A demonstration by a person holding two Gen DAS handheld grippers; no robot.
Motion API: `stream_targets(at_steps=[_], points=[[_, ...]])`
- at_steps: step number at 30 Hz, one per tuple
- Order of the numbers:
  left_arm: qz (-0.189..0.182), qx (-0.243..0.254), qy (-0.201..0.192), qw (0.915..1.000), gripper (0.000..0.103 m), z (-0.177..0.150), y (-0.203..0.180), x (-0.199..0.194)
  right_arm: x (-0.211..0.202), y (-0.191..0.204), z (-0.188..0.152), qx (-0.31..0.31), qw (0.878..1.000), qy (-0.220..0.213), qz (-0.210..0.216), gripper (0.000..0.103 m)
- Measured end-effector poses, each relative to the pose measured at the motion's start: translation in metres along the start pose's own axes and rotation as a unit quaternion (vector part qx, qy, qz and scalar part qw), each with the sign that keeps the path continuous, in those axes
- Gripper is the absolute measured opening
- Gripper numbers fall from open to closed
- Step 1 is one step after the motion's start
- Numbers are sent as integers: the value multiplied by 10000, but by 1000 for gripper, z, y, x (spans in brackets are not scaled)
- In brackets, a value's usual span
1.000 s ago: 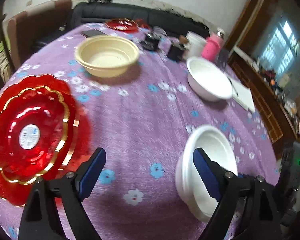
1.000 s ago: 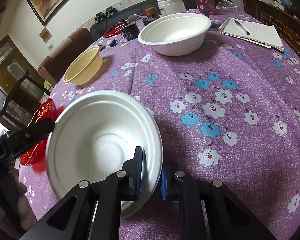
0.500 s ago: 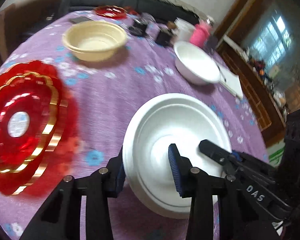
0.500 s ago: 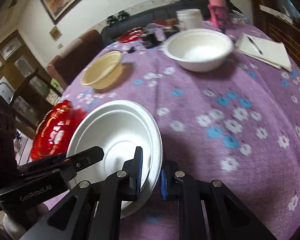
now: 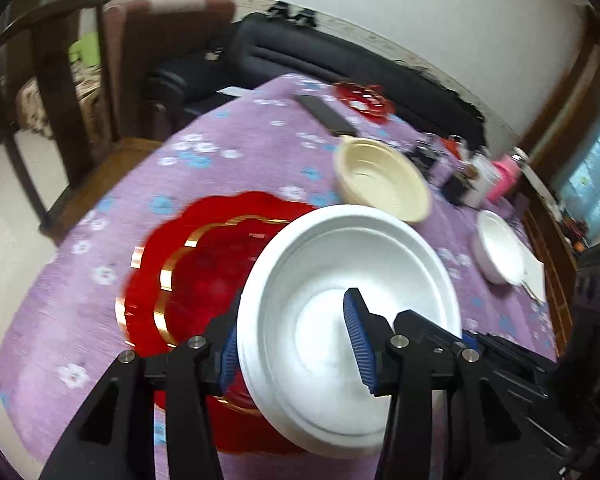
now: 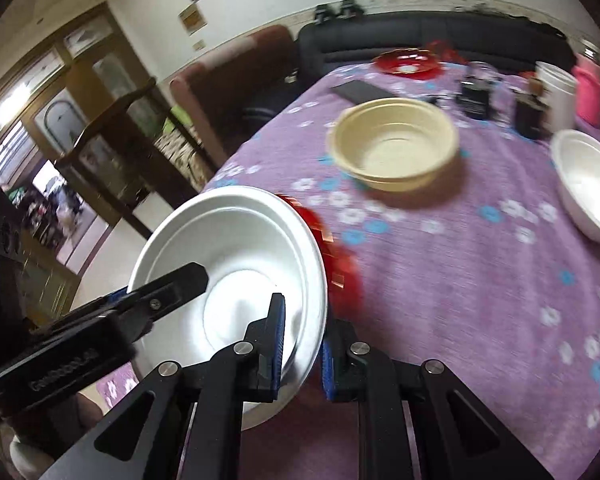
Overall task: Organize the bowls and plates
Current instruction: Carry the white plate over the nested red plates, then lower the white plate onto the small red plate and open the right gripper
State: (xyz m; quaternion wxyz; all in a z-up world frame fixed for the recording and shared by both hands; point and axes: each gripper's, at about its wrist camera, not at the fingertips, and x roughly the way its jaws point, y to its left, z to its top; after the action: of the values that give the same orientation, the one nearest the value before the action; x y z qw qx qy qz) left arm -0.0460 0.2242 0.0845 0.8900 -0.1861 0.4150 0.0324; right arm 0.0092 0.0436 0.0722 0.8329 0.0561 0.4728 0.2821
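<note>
Both grippers hold one white foam bowl (image 5: pixel 340 272), which also shows in the right wrist view (image 6: pixel 228 256). My left gripper (image 5: pixel 296 340) is shut on its left rim. My right gripper (image 6: pixel 300 344) is shut on its near right rim. The bowl hangs tilted above a stack of red scalloped plates with gold trim (image 5: pixel 196 264), whose edge shows behind the bowl (image 6: pixel 332 248). A cream bowl (image 5: pixel 380 180) (image 6: pixel 396 144) and a second white bowl (image 5: pixel 500 244) (image 6: pixel 588 180) stand further back on the purple flowered tablecloth (image 6: pixel 460 264).
A small red plate (image 6: pixel 406 63), a dark phone (image 6: pixel 356 90), a white cup (image 6: pixel 558 96), a pink bottle (image 6: pixel 588 88) and dark small items stand at the far side. Wooden chairs (image 5: pixel 52 92) and a black sofa (image 5: pixel 340 56) surround the table.
Both grippers have carried the white bowl leftward, from over the bare tablecloth to above the red plates. The left gripper has closed onto the bowl's rim.
</note>
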Motion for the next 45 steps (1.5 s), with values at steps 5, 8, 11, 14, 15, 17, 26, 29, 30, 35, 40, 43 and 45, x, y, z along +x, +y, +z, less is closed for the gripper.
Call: stream_targets(at_steps=[5, 8, 11, 14, 15, 17, 26, 29, 30, 35, 40, 43, 45], points=[[156, -202, 134, 9996, 46, 7, 28, 17, 31, 17, 9, -155, 9995, 243, -112, 18], [168, -224, 192, 9994, 47, 9, 33, 26, 42, 18, 8, -169, 9991, 354, -185, 18], [177, -213, 208, 9994, 47, 9, 36, 32, 50, 16, 10, -166, 9986, 431, -252, 18], [206, -190, 183, 9994, 48, 9, 37, 34, 54, 16, 9, -155, 9983, 477, -306, 18], [212, -191, 176, 9994, 49, 9, 38, 34, 56, 16, 9, -152, 9982, 490, -322, 17], [231, -195, 176, 9994, 50, 9, 38, 35, 58, 16, 9, -139, 9980, 511, -351, 17], [362, -119, 104, 9992, 58, 9, 37, 36, 60, 15, 11, -133, 9979, 469, -420, 17], [413, -120, 46, 9991, 66, 9, 37, 35, 60, 14, 10, -141, 9978, 435, -475, 17], [426, -118, 24, 9990, 67, 9, 37, 35, 60, 14, 10, -144, 9978, 427, -481, 17], [491, -89, -46, 9987, 71, 9, 36, 32, 59, 11, 9, -29, 9983, 404, -413, 18], [549, -82, -118, 9984, 72, 8, 36, 27, 56, 10, 9, 42, 9987, 282, -421, 37], [569, -117, -185, 9981, 75, 8, 38, 21, 51, 11, 9, 95, 9991, 181, -370, 44], [582, -115, -256, 9979, 76, 7, 38, 15, 48, 13, 9, 81, 9993, 117, -349, 46]])
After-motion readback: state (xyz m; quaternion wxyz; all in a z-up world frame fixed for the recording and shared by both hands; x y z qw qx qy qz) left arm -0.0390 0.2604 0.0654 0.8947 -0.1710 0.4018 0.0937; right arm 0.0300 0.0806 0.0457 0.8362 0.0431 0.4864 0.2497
